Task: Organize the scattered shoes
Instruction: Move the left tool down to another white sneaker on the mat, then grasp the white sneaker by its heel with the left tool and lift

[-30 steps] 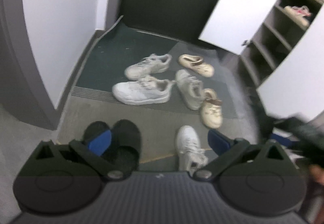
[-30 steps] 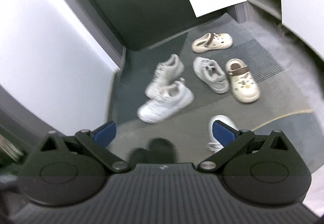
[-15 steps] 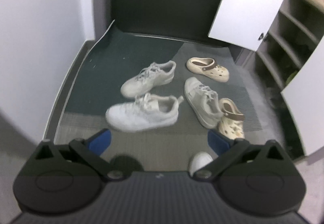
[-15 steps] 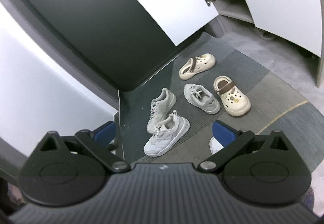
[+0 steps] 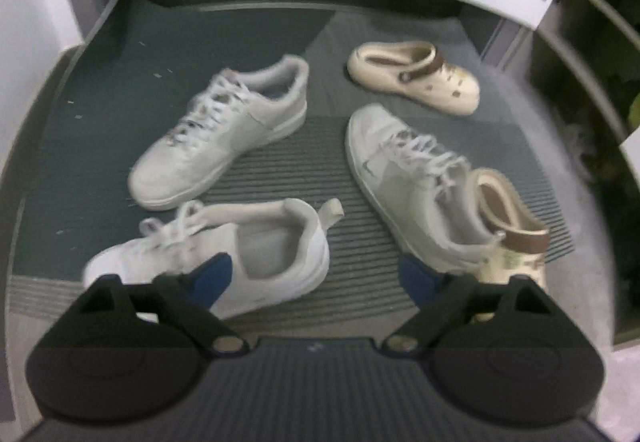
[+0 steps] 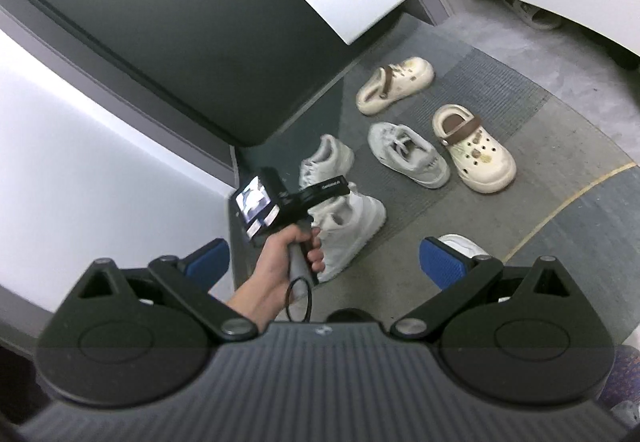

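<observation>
left wrist: left tongs (image 5: 316, 276) closing, straddling white sneaker (image 5: 248, 254) heel, ungripped.

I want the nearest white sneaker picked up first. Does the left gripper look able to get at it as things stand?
Probably yes. The left gripper has its jaws apart, just been closing, right over the heel of the white sneaker. No other shoe lies between them; the beige clog sits off to the side.

In the left wrist view, a high-top sneaker (image 5: 224, 258) lies nearest. A low sneaker (image 5: 224, 138) lies at its 12 o'clock, a second sneaker (image 5: 412, 178) at its 2 o'clock. One clog (image 5: 416, 82) lies behind that sneaker, another clog (image 5: 508, 226) touching its heel at 4 o'clock.
</observation>
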### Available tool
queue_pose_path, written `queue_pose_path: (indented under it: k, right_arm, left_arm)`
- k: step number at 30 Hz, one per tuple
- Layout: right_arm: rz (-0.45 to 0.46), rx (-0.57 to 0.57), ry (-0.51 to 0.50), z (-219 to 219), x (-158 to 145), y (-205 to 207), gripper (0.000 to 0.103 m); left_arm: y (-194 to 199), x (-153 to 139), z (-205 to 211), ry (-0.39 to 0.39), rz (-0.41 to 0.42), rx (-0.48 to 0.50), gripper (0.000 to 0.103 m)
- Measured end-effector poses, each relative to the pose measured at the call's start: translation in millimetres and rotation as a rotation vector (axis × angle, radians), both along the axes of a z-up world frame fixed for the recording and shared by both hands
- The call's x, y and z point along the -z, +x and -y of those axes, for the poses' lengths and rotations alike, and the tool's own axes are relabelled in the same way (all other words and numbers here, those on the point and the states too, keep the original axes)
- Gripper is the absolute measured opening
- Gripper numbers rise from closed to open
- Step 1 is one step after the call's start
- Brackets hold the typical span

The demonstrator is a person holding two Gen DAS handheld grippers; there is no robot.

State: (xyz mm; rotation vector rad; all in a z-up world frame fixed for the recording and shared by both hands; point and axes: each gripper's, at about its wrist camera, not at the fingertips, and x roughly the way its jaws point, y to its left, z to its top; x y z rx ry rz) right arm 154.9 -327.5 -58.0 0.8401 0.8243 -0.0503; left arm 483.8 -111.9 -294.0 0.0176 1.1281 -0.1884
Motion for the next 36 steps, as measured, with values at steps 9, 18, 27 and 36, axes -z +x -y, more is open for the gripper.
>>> queue_pose_path:
  k: [9,18,27,36]
  right_arm:
    - [-0.061,0.006,0.06,10,23,21,0.103]
    - [-0.048,0.025,0.08,13,20,17,0.103]
    - [-0.001,-0.001,0.077,2,5,4,0.103]
    - [0.017,0.028,0.082,4,-3,-13,0.103]
  left_arm:
    - [52,60,3,-0.017,-0.051,-0.011,0.04]
    - [22,57,28,0.096,-0.04,0.141,0.023]
    - [-49,30,32,0.103,-0.045,0.32,0.025]
    - [-99,48,48,0.126,-0.08,0.474,0.026]
